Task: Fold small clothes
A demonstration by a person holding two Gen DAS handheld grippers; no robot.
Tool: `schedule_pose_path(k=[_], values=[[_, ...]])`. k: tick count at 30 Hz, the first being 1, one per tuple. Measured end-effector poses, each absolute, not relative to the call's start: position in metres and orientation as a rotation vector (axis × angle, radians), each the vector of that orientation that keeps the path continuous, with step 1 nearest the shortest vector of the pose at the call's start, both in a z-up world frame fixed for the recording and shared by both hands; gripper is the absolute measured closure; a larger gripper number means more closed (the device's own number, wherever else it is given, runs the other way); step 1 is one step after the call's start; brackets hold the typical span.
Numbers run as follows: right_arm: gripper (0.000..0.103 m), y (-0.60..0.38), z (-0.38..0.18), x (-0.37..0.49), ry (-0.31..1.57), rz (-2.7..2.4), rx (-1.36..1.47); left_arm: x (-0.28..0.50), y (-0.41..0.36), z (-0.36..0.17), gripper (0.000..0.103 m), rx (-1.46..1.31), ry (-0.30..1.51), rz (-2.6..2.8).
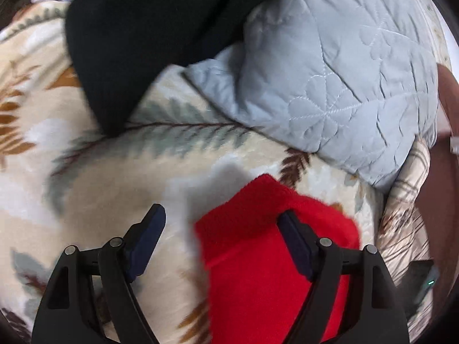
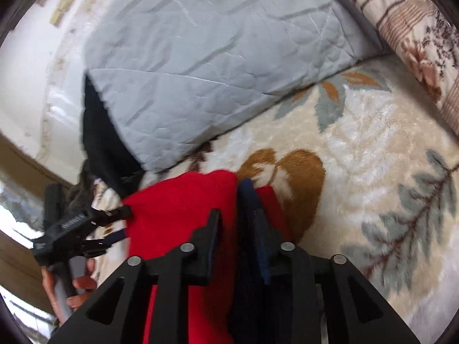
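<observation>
Cream leaf-print fleece blanket [image 2: 358,154]; 1 grey quilted pillow [image 1: 338,86] far; 1 red fleece garment [image 2: 183,200] near. L gripper [image 1: 221,223] wide apart; R gripper [image 2: 229,209] clamped on garment.

fuzzy red cloth [image 1: 258,243], plush blanket [image 1: 114,172]

My left gripper [image 1: 221,229] hung with its 2 fingers spread wide, gripping nothing. My right gripper [image 2: 229,215] had its jaws drawn close, pinching fabric. My left hand [image 2: 71,286] wrapped the handle.
</observation>
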State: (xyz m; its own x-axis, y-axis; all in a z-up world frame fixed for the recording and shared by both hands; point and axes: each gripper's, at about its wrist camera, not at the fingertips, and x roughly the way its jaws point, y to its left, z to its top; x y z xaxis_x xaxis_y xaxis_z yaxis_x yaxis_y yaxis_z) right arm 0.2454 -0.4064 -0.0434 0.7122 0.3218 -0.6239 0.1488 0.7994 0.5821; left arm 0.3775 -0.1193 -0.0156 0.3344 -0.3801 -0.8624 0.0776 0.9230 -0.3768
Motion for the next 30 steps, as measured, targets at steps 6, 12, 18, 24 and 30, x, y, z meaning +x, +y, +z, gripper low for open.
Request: schedule_pose_path(k=[6, 12, 18, 24, 30], values=[[0.078, -0.386, -0.056, 0.227, 0.854, 0.103, 0.493, 0.345, -0.095, -0.042, 0.023, -0.312, 1.274, -0.236], [0.038, -0.413, -0.031, 0.197, 0.755, 0.111, 0.59, 0.296, -0.084, -0.026, 0.024, -0.422, 1.23, -0.396], [0.031, -0.414, -0.056, 0.2, 0.824, 0.187, 0.715, 0.274, -0.107, -0.036, 0.024, -0.5, 1.282, -0.539], [0.022, -0.385, -0.083, 0.212, 0.897, 0.256, 0.665, 0.276, -0.132, -0.063, 0.023, -0.579, 1.375, -0.579], [0.057, -0.377, -0.076, 0.208, 0.87, 0.261, 0.595, 0.273, -0.127, -0.063, 0.039, -0.649, 1.369, -0.562]])
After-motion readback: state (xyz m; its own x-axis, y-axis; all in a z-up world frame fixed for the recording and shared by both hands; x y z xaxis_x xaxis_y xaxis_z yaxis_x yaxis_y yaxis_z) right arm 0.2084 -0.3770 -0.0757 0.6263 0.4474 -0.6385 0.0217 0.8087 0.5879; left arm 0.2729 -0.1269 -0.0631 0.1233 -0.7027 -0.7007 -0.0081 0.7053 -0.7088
